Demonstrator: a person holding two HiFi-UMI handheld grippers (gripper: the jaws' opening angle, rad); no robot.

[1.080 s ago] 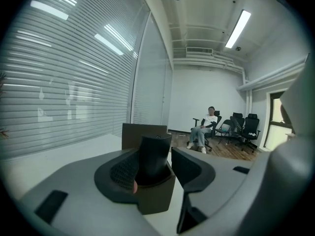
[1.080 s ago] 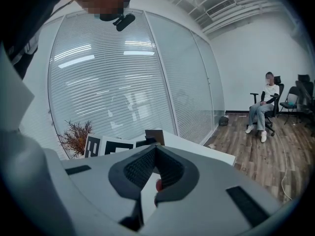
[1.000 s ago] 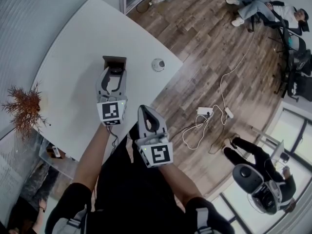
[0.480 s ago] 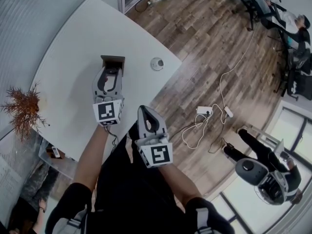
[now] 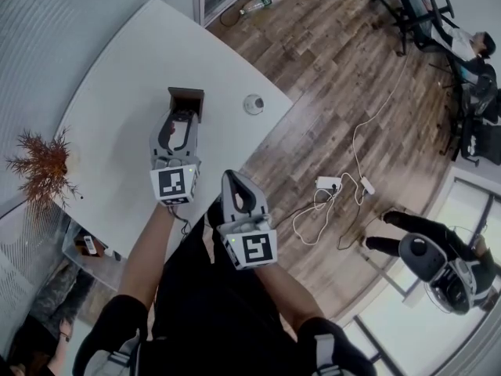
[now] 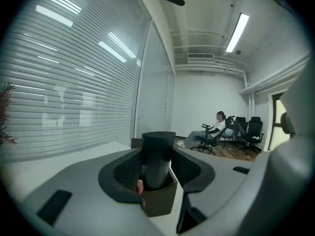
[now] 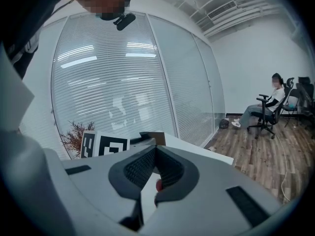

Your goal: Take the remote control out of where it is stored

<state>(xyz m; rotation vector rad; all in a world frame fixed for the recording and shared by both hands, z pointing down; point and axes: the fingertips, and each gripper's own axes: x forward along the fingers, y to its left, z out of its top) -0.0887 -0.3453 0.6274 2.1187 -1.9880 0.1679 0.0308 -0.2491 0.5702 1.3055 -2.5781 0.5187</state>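
Black remote control [image 6: 157,154] clamped upright by outstretched left gripper [image 5: 182,120], right gripper [image 5: 234,182] closed empty, held near body

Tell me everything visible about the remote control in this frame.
The remote control is a dark, matte, plastic-looking bar with a rounded top. It stands upright, its lower end sunk in a small brown holder on the white table. The left hand-held gripper has its pads closed against both sides of it. No buttons are visible.

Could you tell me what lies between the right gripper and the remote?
The left gripper, jaws on the remote in its holder, sits ahead of the right gripper, as the head view shows.
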